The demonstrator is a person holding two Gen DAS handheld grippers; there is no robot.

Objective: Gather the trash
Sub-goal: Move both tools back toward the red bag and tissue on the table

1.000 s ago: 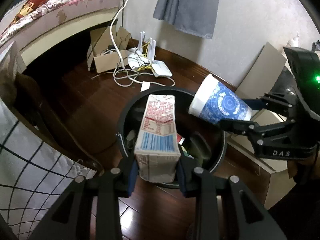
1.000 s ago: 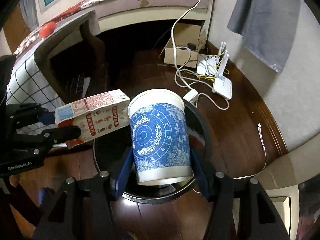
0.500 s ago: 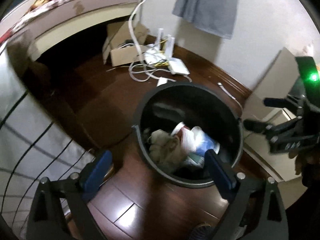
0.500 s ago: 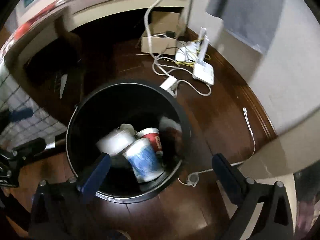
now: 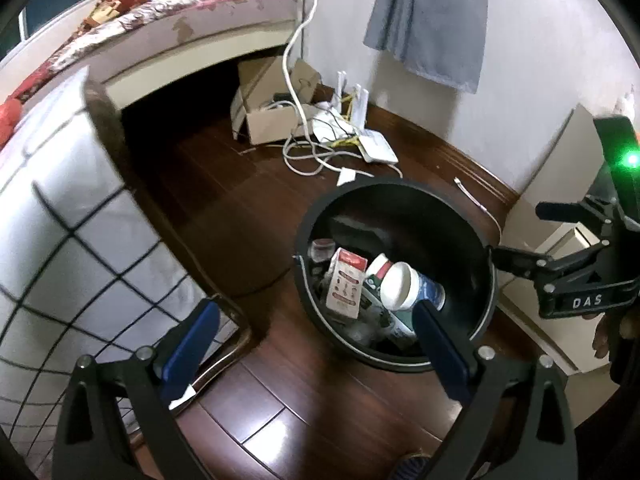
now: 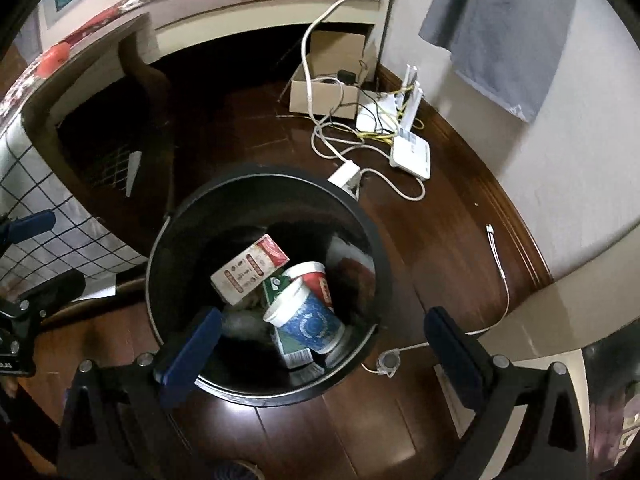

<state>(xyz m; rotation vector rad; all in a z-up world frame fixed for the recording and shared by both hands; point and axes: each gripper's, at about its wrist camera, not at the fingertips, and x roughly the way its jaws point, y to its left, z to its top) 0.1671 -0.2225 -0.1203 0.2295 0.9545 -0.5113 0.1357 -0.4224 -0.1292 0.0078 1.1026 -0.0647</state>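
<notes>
Black and round, the trash bin (image 6: pixel 372 240) stands on a dark wood floor (image 6: pixel 432 220), holding a red-and-white milk carton (image 6: pixel 250 269) beside a blue patterned paper cup (image 6: pixel 306 318) lying on its side. Both the left gripper (image 5: pixel 316 346) and the right gripper (image 6: pixel 324 344) hover above the bin, spread wide, pinching nothing.

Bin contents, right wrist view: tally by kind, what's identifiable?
In the black bin:
Cups: 2, blue patterned cup, red-and-white cup
Cartons: 2, red-and-white carton, green-and-white carton
Total: 4 identifiable. Darker scraps beneath are too unclear to count.
Both the left hand-held gripper and right hand-held gripper are open and empty.
</notes>
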